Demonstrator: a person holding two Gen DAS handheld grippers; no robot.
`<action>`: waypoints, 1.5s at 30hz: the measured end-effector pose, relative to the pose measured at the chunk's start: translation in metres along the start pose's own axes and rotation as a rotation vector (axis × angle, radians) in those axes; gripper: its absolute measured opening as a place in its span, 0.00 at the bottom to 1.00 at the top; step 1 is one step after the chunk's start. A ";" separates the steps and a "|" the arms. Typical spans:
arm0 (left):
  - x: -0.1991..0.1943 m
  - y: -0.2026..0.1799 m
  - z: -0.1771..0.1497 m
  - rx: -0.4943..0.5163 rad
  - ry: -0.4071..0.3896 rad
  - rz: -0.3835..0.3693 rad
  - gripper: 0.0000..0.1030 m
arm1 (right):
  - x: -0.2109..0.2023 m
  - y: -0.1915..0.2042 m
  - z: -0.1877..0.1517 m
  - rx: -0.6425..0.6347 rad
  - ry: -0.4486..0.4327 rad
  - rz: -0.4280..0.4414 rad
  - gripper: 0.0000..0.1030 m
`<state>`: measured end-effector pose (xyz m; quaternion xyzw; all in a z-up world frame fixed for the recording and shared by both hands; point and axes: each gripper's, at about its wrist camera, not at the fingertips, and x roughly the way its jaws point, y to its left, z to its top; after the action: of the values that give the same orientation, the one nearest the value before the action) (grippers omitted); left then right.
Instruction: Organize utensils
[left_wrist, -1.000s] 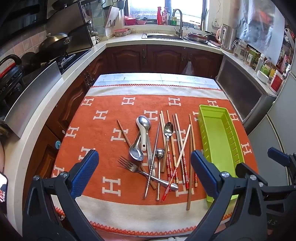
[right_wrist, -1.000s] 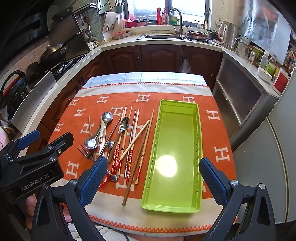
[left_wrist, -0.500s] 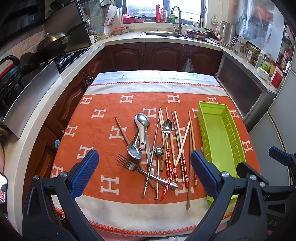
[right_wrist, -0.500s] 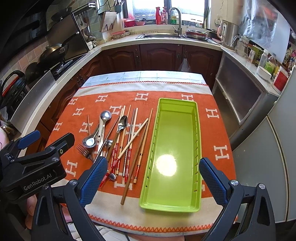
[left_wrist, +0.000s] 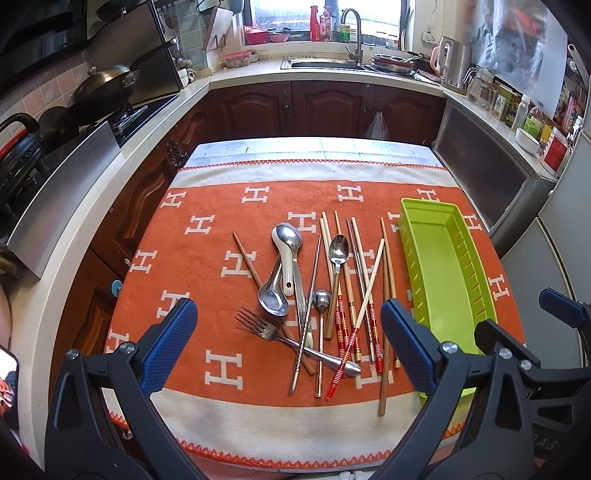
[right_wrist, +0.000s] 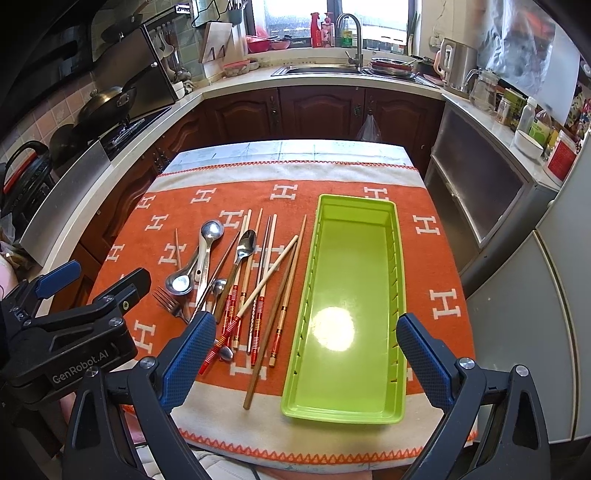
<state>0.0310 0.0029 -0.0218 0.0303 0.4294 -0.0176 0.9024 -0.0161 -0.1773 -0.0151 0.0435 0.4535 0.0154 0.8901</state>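
Both claws, left (left_wrist: 288, 347) and right (right_wrist: 304, 350), gape wide, empty; only right view shows whole green tray (right_wrist: 399, 280).

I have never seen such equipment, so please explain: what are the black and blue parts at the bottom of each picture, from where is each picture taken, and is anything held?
They are two hand-held grippers; a person carries one in each hand, each with a camera looking along its fingers. One picture is from the left gripper, the other from the right gripper. Both are open and hold nothing. On the orange cloth lie chopsticks, spoons and a fork, loosely piled. Beside them stands an empty green tray.
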 end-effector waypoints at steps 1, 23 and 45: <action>0.000 0.000 0.001 0.000 0.003 -0.002 0.96 | 0.001 0.000 0.000 -0.001 0.004 -0.001 0.97; 0.040 0.036 0.014 -0.049 0.064 -0.086 0.96 | 0.031 0.022 0.019 -0.177 0.086 -0.111 0.90; 0.142 0.137 -0.008 -0.274 0.321 -0.203 0.66 | 0.150 0.073 0.077 -0.107 0.193 0.169 0.48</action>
<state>0.1221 0.1390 -0.1316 -0.1331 0.5667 -0.0447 0.8119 0.1354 -0.0994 -0.0848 0.0324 0.5304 0.1183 0.8388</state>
